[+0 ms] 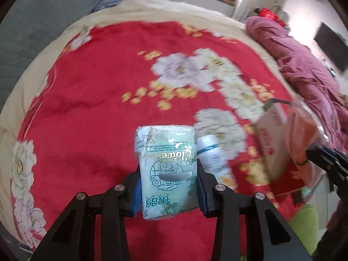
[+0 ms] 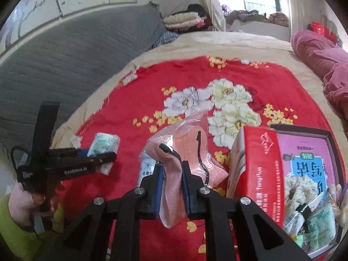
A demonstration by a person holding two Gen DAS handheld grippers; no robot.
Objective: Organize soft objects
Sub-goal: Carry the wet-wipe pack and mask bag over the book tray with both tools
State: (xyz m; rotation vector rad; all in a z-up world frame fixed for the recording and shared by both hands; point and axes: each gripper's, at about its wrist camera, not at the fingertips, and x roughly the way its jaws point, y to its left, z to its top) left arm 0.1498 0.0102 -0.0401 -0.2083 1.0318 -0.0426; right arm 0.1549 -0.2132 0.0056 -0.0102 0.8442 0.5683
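Note:
My left gripper point(image 1: 168, 187) is shut on a pale green tissue pack point(image 1: 167, 169), held above the red floral blanket point(image 1: 97, 91). The same pack point(image 2: 104, 145) and the left gripper point(image 2: 87, 161) show at the left of the right wrist view. My right gripper point(image 2: 171, 174) is shut on a clear bag of pink face masks point(image 2: 182, 152) with black ear loops. The mask bag also shows, blurred, at the right of the left wrist view point(image 1: 304, 139).
A white bottle point(image 1: 214, 154) lies beside the tissue pack. A red carton point(image 2: 258, 174) stands next to an open box point(image 2: 308, 167) holding snack packets and tissue packs. A pink quilt point(image 2: 322, 61) lies at the bed's far right. A grey headboard point(image 2: 76, 65) stands left.

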